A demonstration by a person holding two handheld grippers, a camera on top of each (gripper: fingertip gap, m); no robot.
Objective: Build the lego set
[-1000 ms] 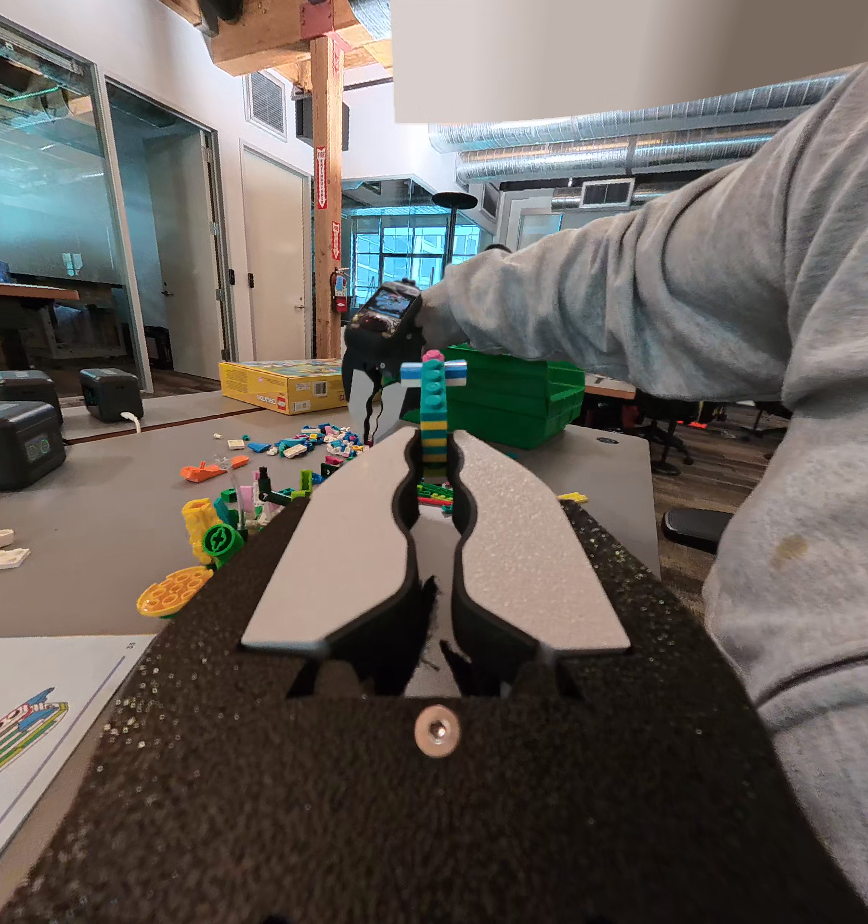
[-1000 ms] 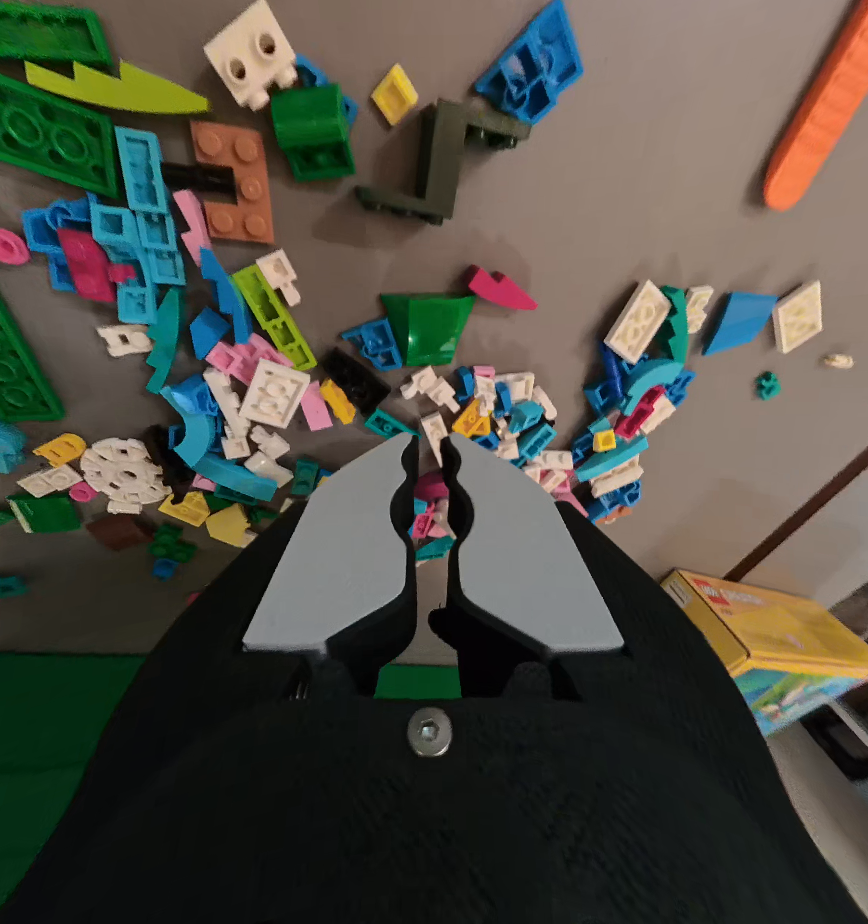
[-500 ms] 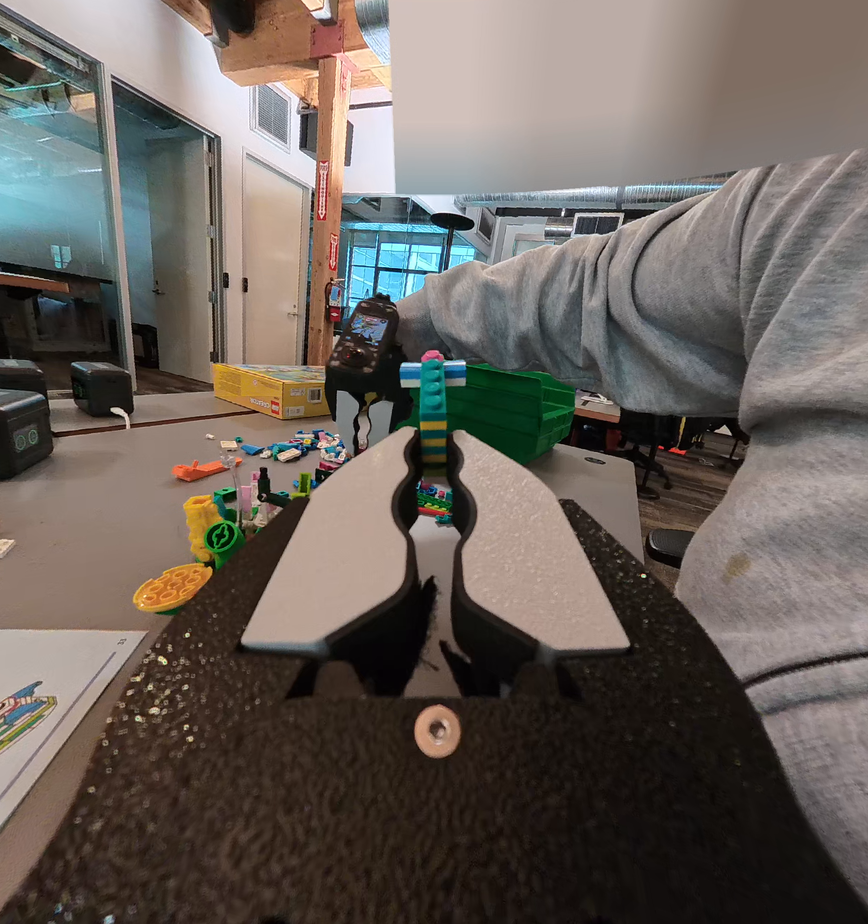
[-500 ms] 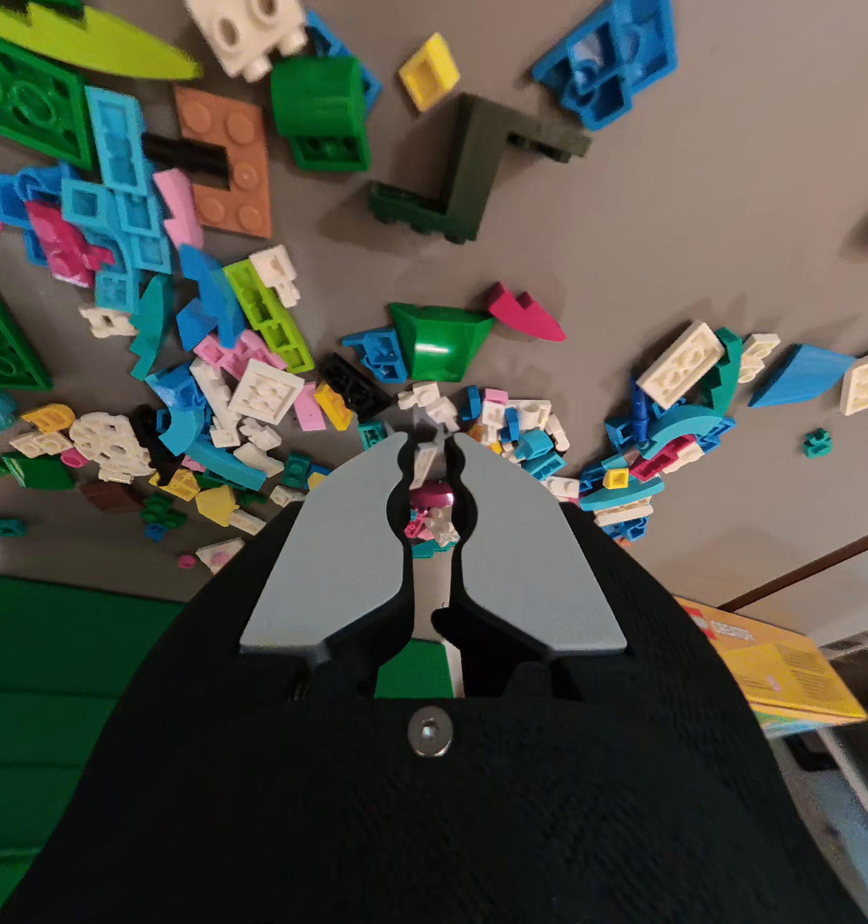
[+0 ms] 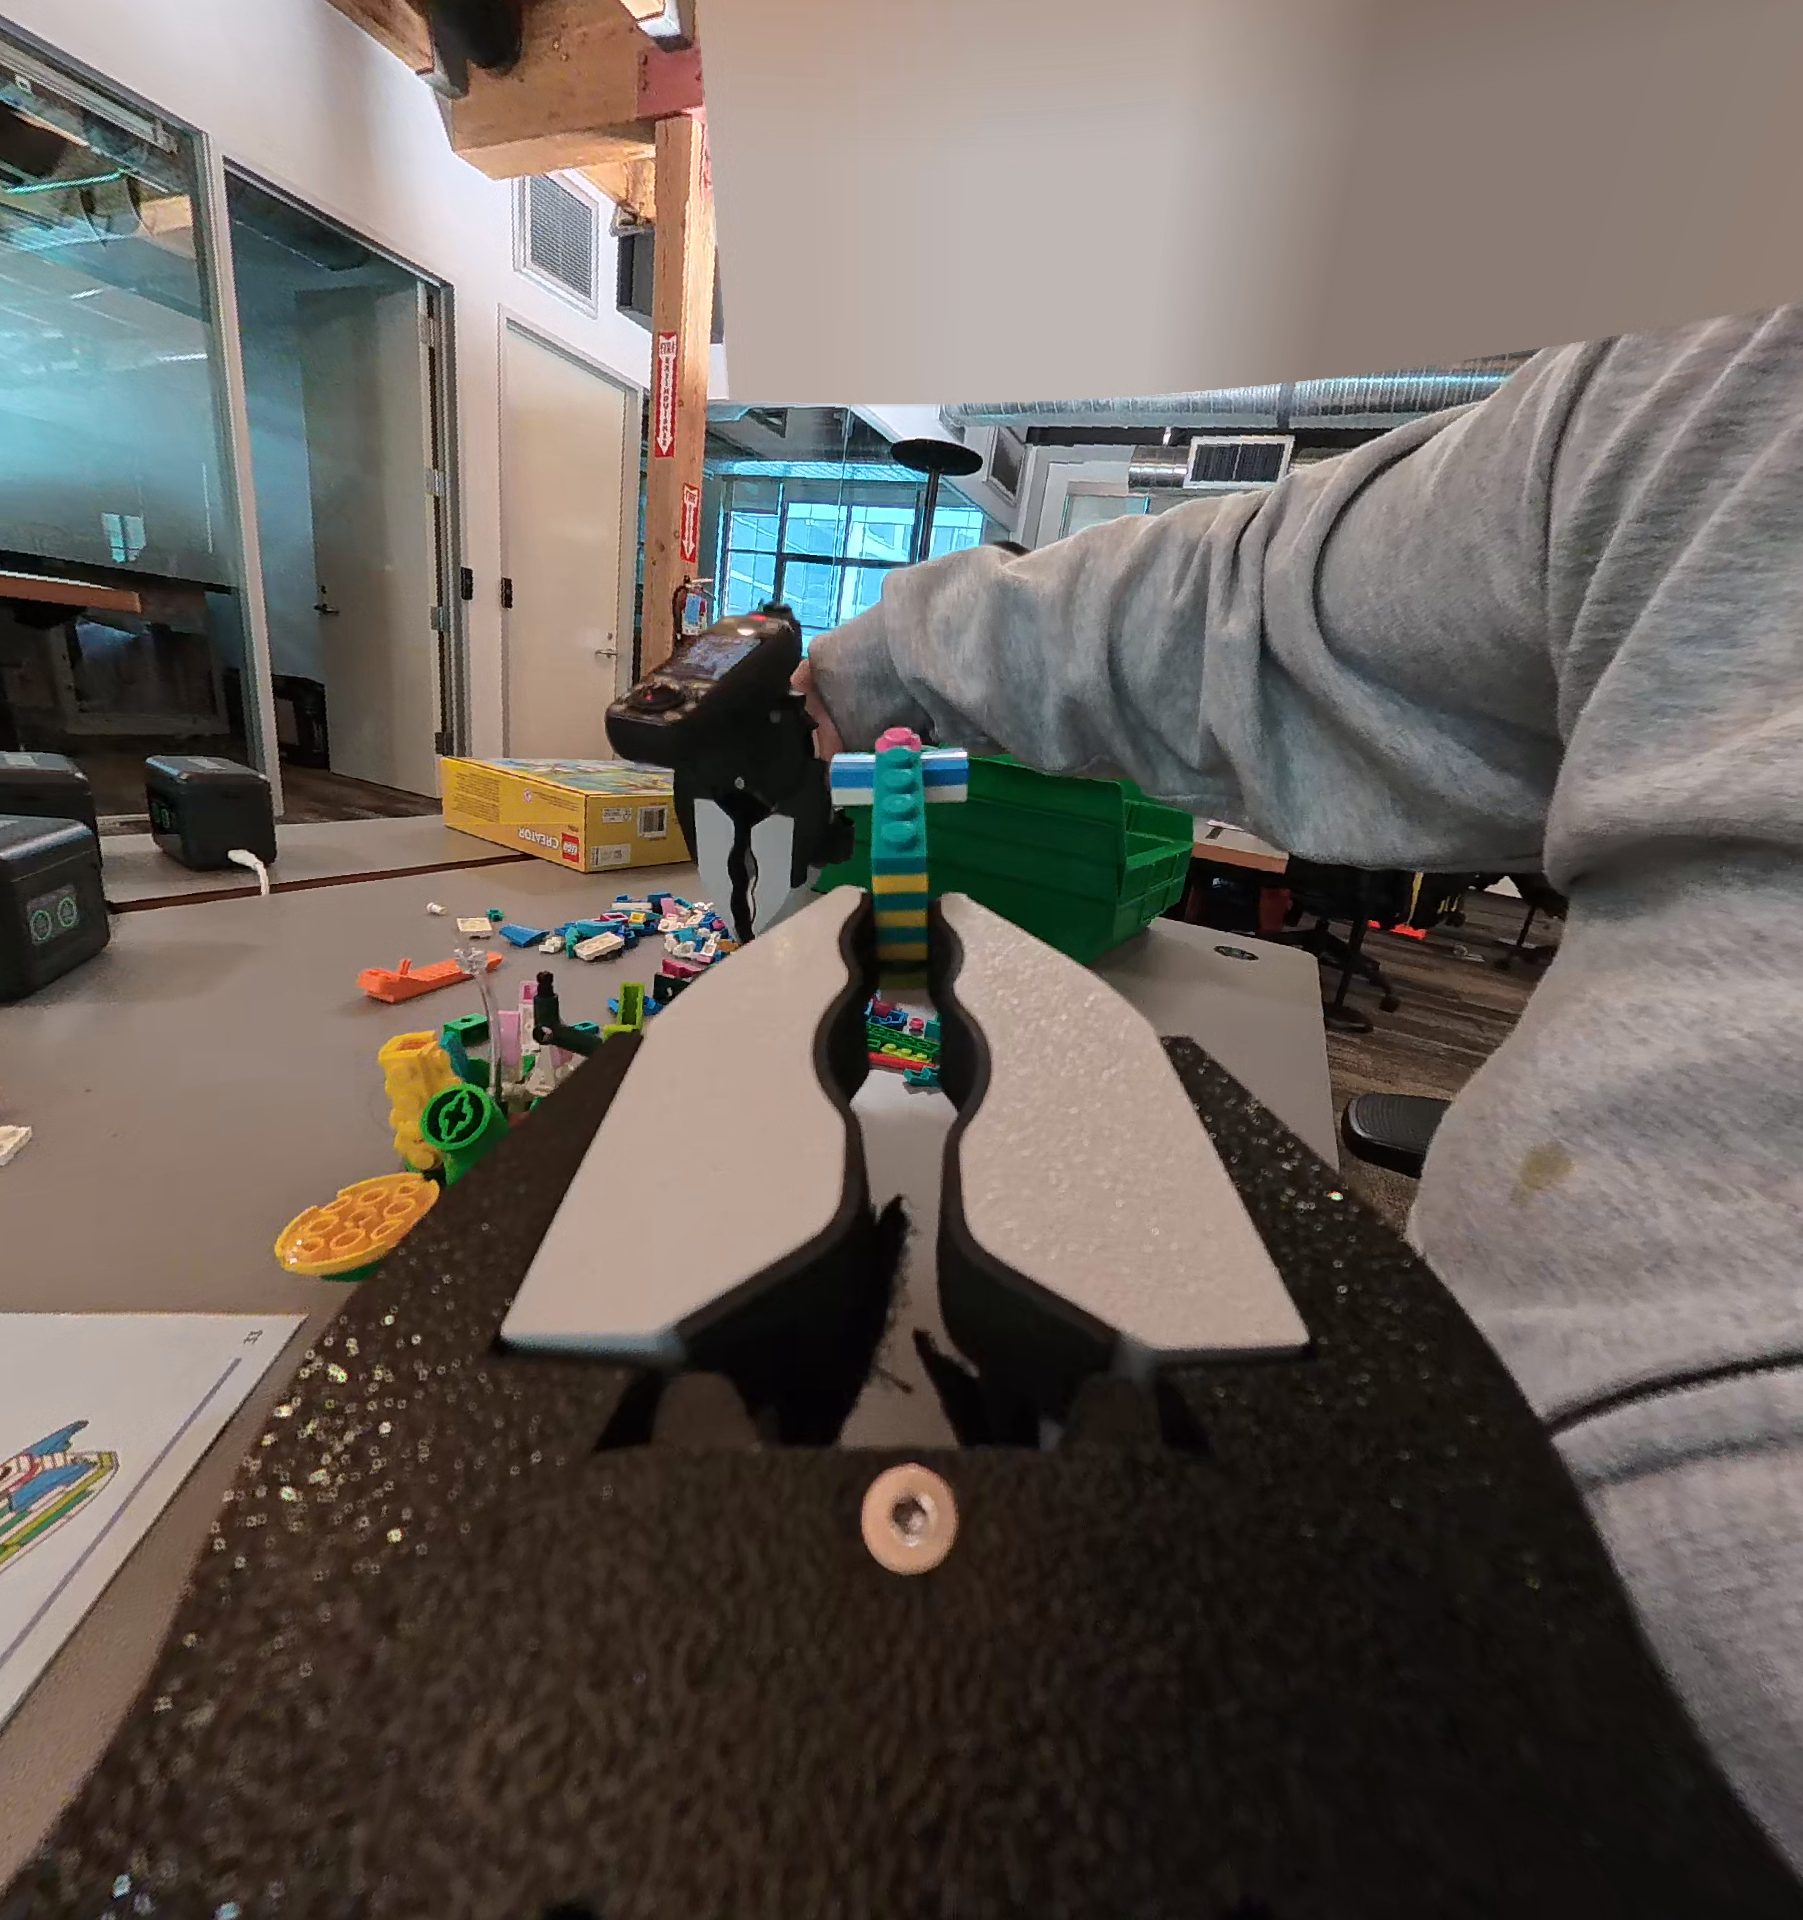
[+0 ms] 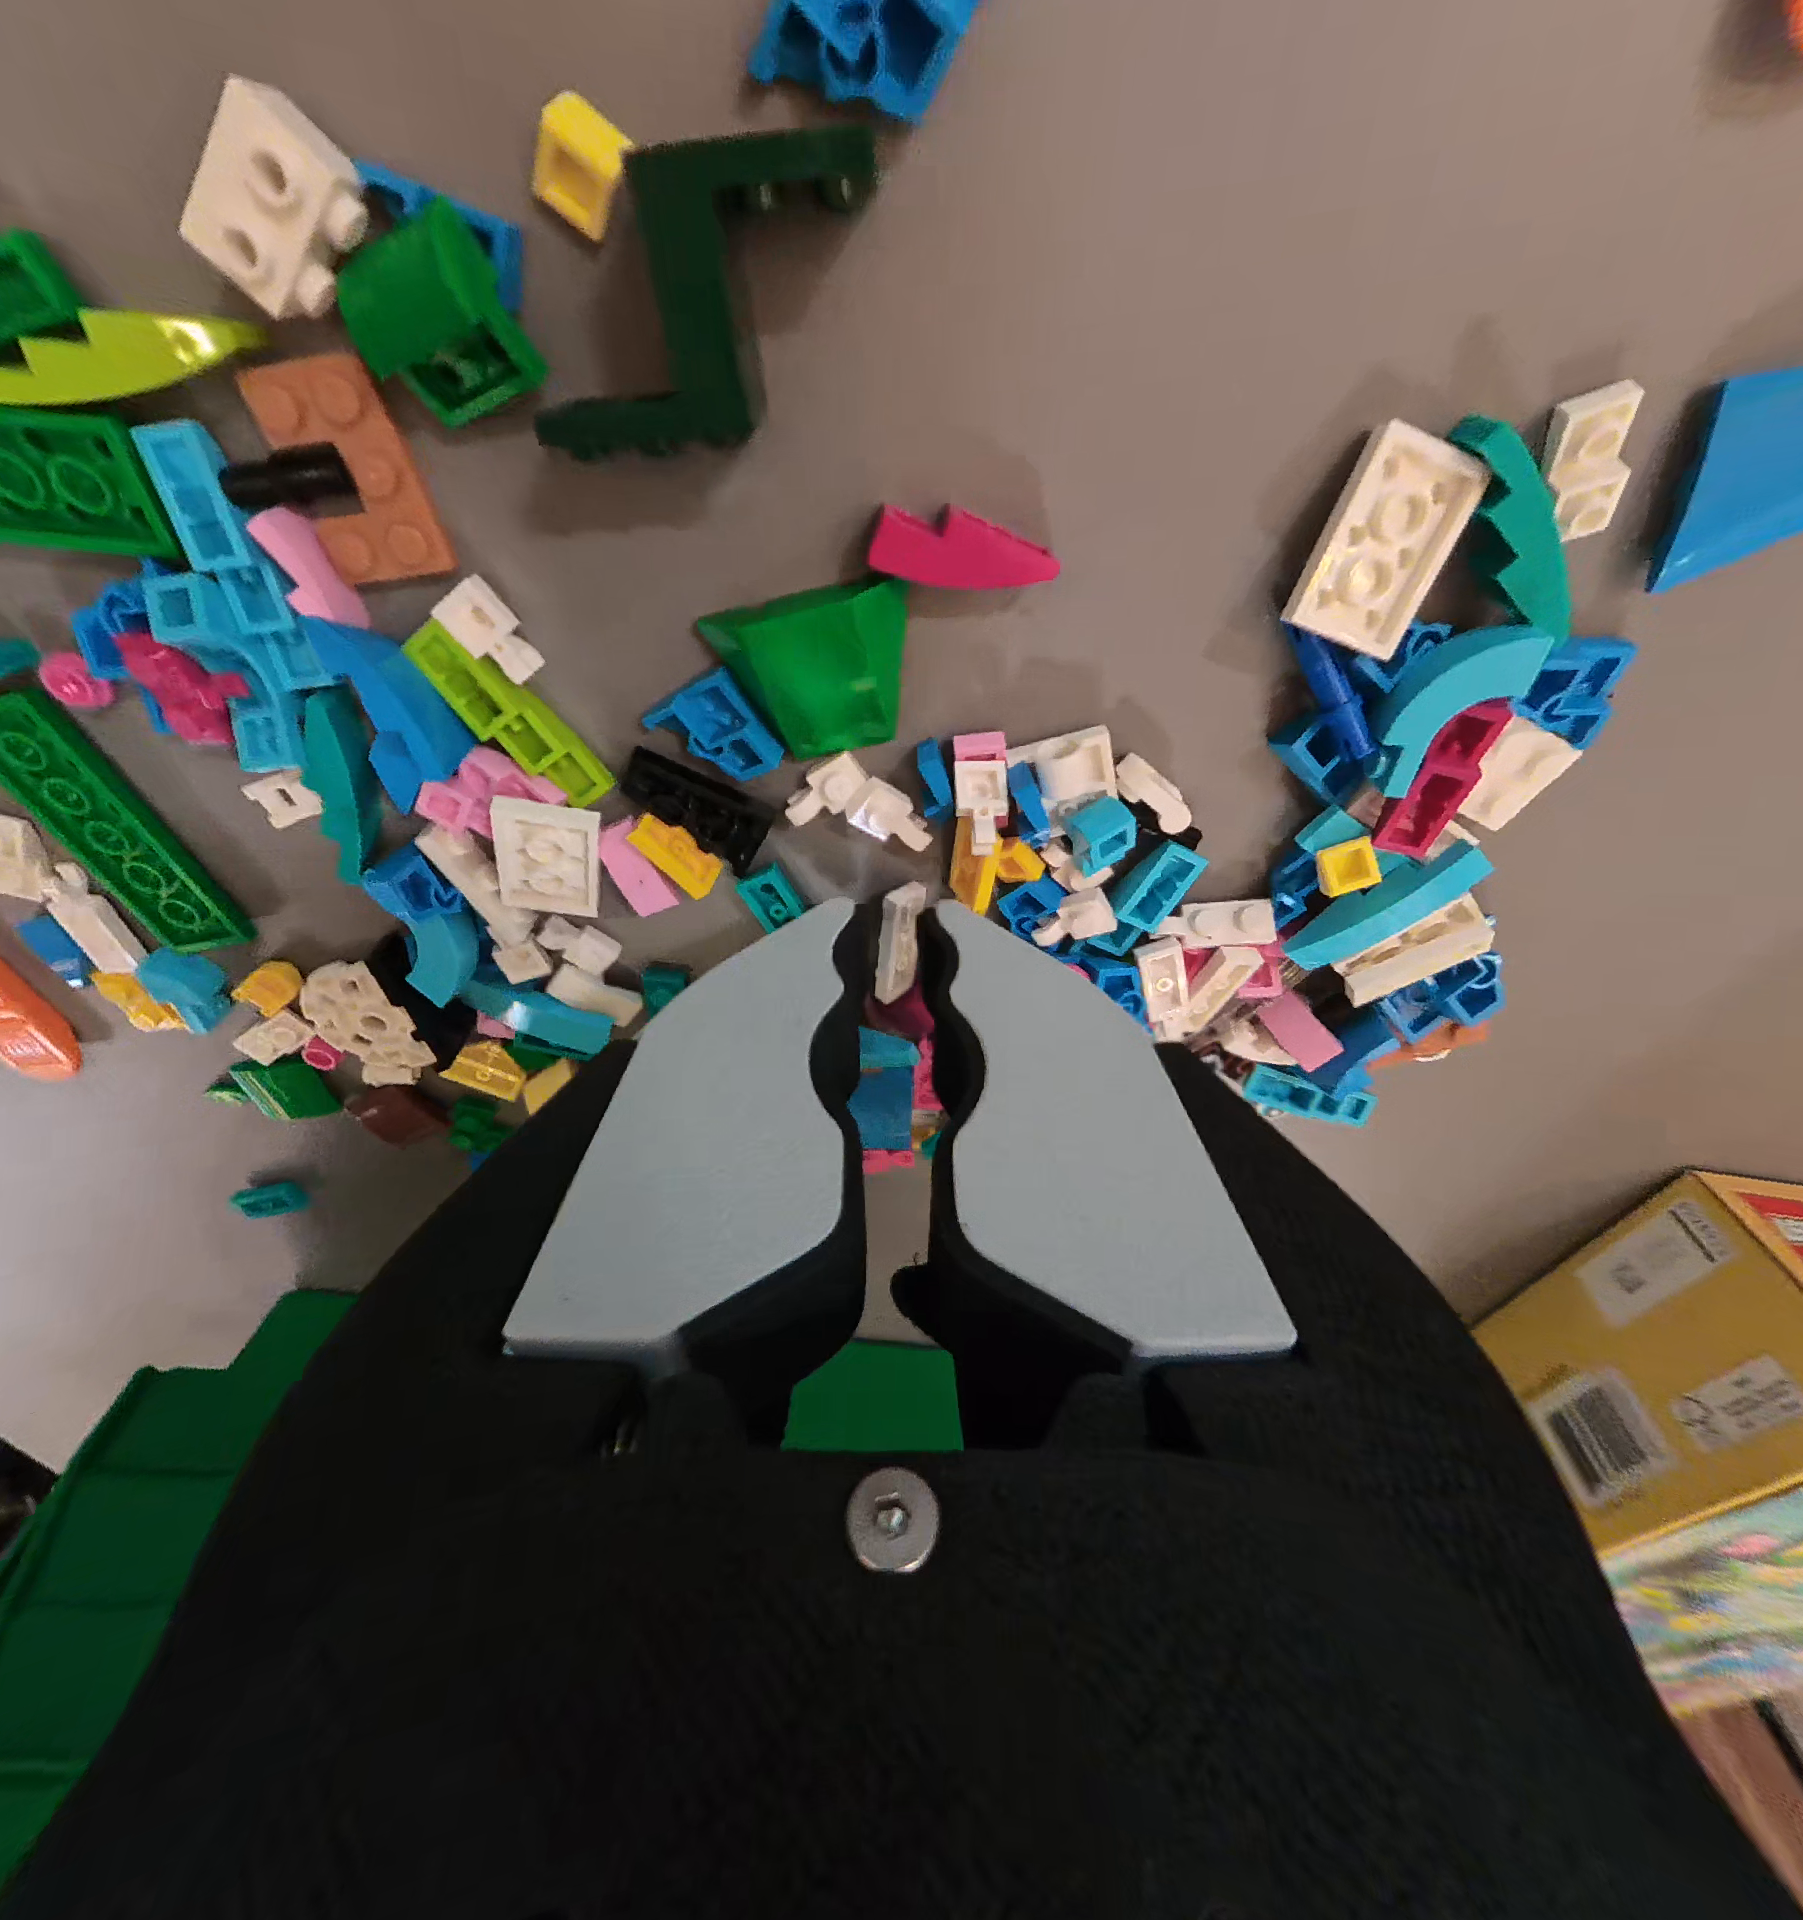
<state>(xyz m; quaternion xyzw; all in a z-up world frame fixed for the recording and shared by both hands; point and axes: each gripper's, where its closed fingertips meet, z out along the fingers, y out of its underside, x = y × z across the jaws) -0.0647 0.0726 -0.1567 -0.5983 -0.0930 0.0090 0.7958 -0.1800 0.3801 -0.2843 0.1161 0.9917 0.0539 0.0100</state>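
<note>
Your left gripper (image 5: 899, 920) clenched a studded teal-and-yellow striped brick column (image 5: 899, 862); only your right gripper (image 6: 899, 920) view showed its small white plate (image 6: 899, 940), pinched.

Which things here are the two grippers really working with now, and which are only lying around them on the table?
In the grippers:
- left gripper: clamps a teal and yellow brick stack
- right gripper: clamps a small white plate over the loose brick pile

Lying about:
- green bin
- yellow box
- orange piece
- instruction sheet
</note>
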